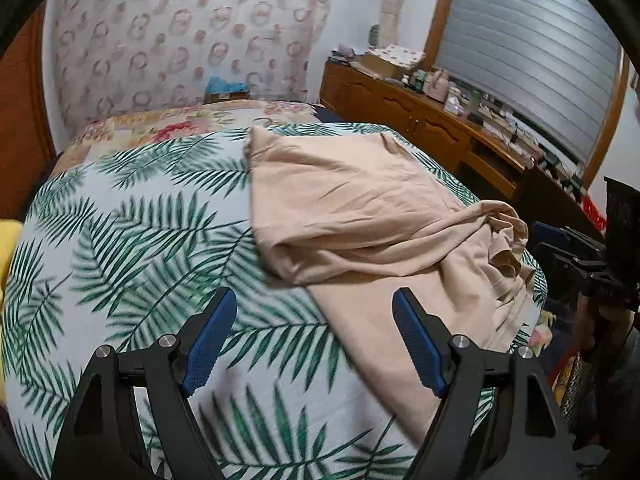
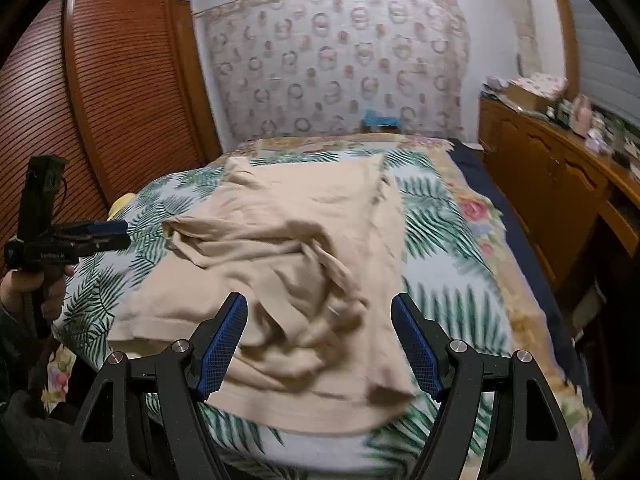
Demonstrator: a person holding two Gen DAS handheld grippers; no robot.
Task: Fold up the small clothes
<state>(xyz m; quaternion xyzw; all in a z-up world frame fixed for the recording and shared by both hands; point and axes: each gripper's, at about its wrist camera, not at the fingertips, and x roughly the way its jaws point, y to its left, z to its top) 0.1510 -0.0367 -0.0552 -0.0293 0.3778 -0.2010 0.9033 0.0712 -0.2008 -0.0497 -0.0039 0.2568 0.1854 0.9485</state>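
A beige garment [image 1: 360, 200] lies crumpled and partly folded over on the palm-leaf bedsheet [image 1: 140, 240]. My left gripper [image 1: 315, 294] is open just above the sheet at the garment's near edge, with nothing between its blue pads [image 1: 208, 344]. In the right wrist view the same garment [image 2: 304, 240] spreads under my right gripper [image 2: 319, 298], which hangs open over its bunched near part without pressing on it. The left gripper [image 2: 108, 228] shows at the left of that view, held by a hand, beside the garment's left edge.
A wooden sideboard [image 2: 560, 168] crowded with small items runs along the bed's right side. A louvered wooden wardrobe [image 2: 120, 80] stands to the left. A floral blanket [image 1: 180, 124] covers the bed's far end. Something yellow [image 1: 8, 240] lies at the left edge.
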